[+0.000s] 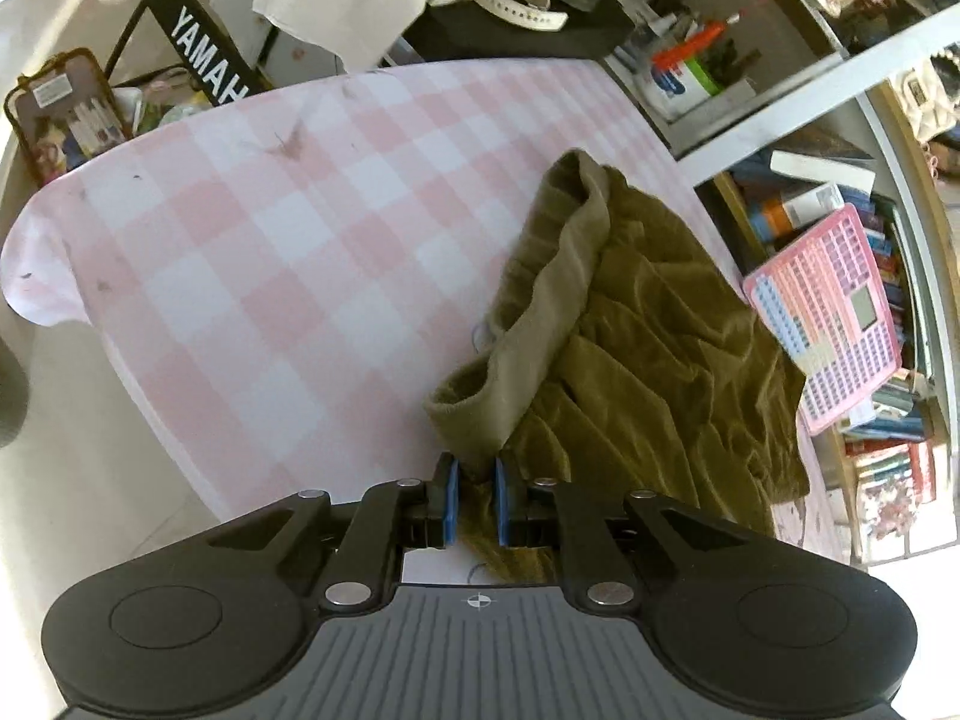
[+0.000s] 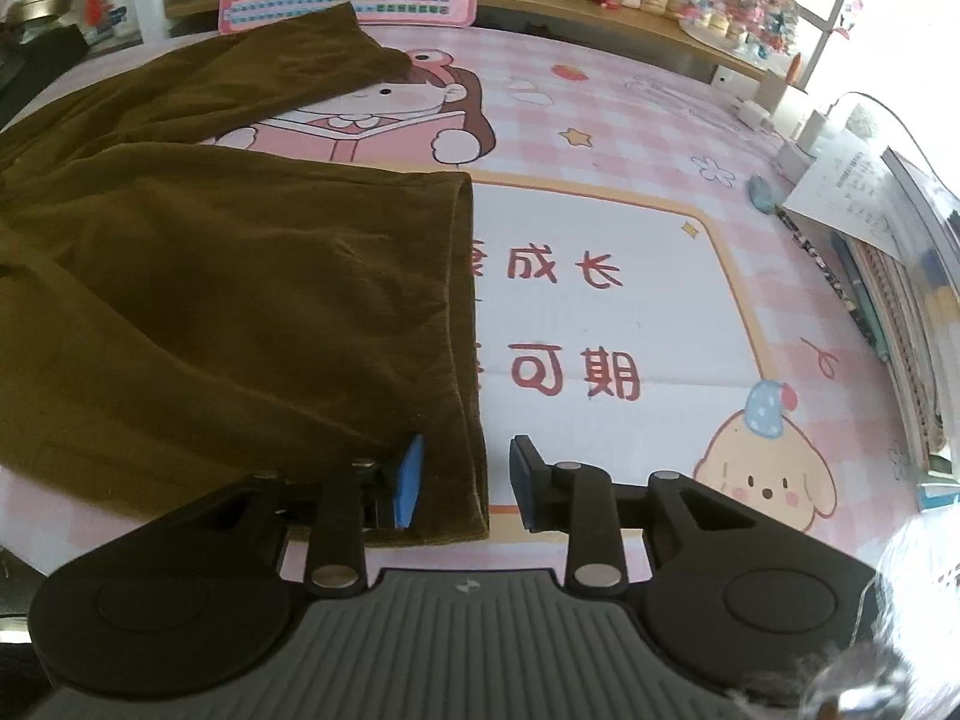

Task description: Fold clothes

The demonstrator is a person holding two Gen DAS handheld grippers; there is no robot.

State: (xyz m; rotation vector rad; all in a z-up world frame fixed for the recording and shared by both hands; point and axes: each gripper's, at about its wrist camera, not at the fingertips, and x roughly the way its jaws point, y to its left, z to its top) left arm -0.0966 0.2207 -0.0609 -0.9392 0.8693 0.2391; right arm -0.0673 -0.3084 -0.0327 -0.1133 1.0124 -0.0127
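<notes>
Left wrist view only: left gripper jaws clenched on the ribbed waistband of the olive garment, bunched and wrinkled on the pink-check counter. Right wrist view only: soft corduroy-like leg lies flat, long axis left-right, hem pointing right. Right gripper jaws released, straddling the hem corner.

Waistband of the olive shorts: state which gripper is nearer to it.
Left. The left gripper is shut on the shorts right below the waistband; the right gripper straddles a leg hem, jaws open.
</notes>
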